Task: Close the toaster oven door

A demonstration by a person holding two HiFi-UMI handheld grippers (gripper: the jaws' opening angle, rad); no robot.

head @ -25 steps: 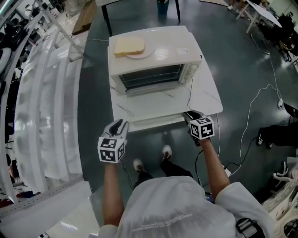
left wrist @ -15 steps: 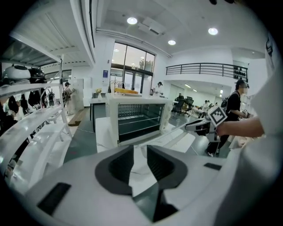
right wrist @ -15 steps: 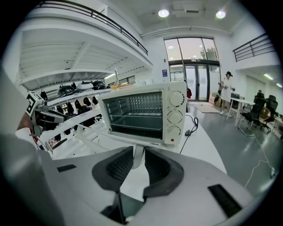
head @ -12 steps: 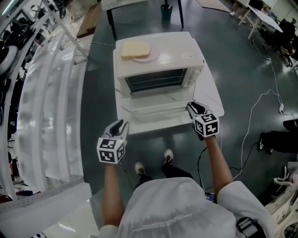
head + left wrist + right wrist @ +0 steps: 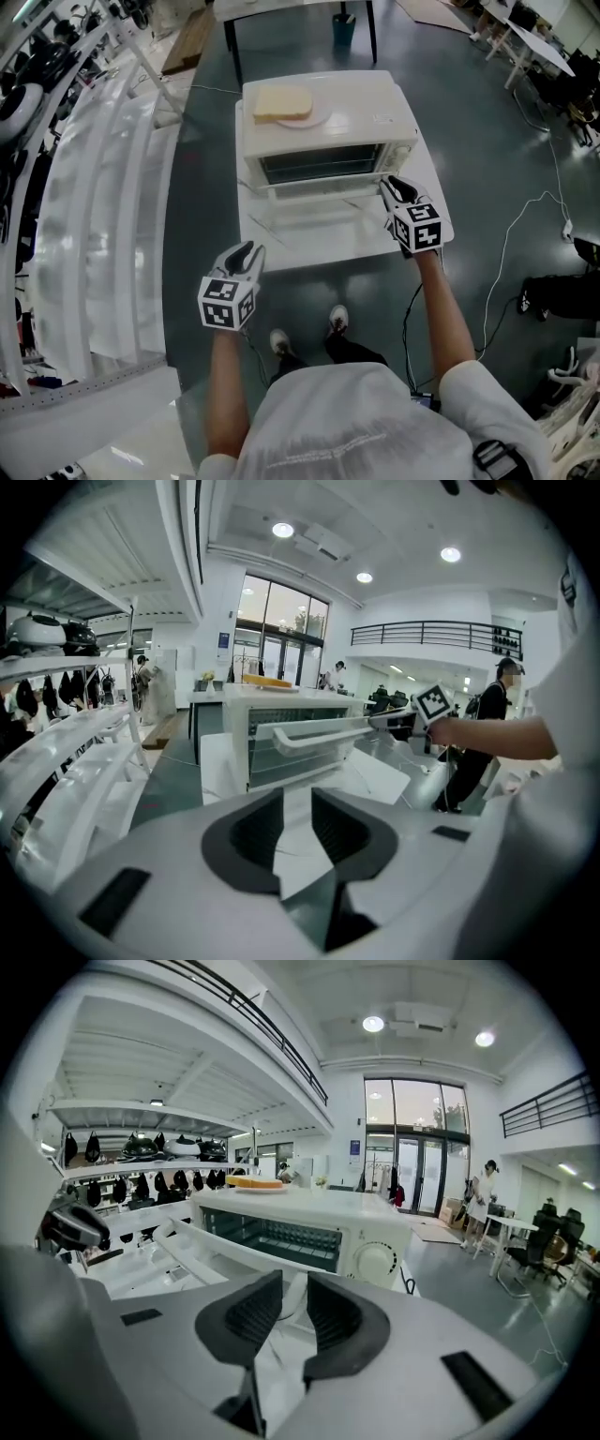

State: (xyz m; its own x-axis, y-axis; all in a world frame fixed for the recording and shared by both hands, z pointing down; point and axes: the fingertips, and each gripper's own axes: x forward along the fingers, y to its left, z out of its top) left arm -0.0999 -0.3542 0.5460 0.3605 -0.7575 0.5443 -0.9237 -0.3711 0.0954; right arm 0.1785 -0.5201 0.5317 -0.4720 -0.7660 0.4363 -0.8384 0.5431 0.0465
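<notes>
On a white table [image 5: 309,251], an oven [image 5: 323,103] with its door [image 5: 319,208] half open: tilted up from the hinge, neither flat nor shut, handle toward the near edge. Atop the oven, a bread slice [image 5: 283,102] on a plate [image 5: 314,119]. Right tongs [image 5: 394,186] at the door's right end, tips at the end of the handle, jaws a narrow gap apart, not clamped on anything; white door edge just below them. Left tongs [image 5: 244,251] well apart from the door, off the table's near left corner, above the dark floor [image 5: 202,187], pointing toward the oven; jaws likewise a narrow gap apart, nothing between. Bare forearms behind both tongs
</notes>
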